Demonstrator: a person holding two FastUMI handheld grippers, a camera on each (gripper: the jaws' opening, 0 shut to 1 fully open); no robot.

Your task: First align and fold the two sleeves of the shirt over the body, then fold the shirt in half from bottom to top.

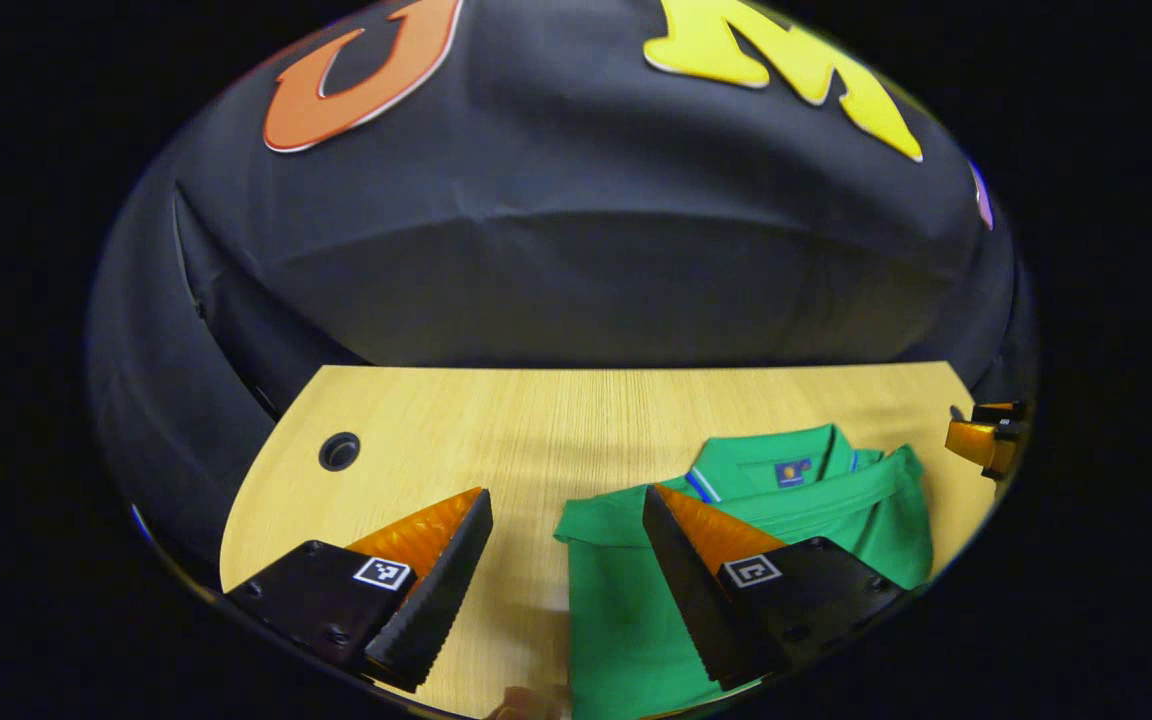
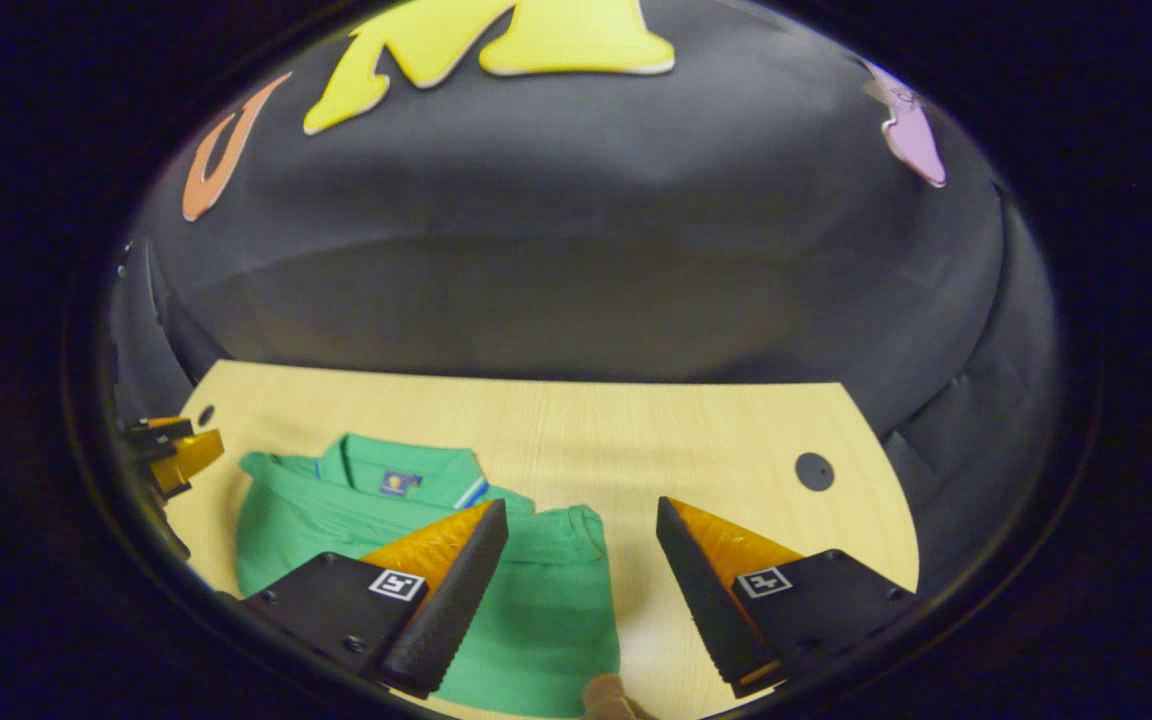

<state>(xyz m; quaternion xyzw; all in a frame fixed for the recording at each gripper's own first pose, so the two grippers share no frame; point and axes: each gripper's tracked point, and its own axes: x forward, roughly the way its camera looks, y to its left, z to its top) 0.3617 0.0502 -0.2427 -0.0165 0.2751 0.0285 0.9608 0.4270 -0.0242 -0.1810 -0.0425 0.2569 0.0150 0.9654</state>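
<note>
Left gripper view: my left gripper [image 1: 566, 585] hangs above the table [image 1: 536, 420], fingers wide apart, nothing between them. Shirt [image 1: 626, 600] lies flat, collar [image 1: 771, 465] toward the far wall, body running back toward me, so its long axis goes near to far. Its left edge sits between my fingers; the rest spreads off right. Sleeves look folded in already, I judge. Right gripper [image 1: 986, 440] at far right edge.

Right gripper view: my right gripper [image 2: 581, 590] also spread, empty. Shirt [image 2: 526, 620] lies left of centre, its right edge between my fingers. Each hand is near its own side; hem is near me, low in view.

Wood-grain table with cable holes [image 2: 814, 471], black cloth wall behind.
</note>
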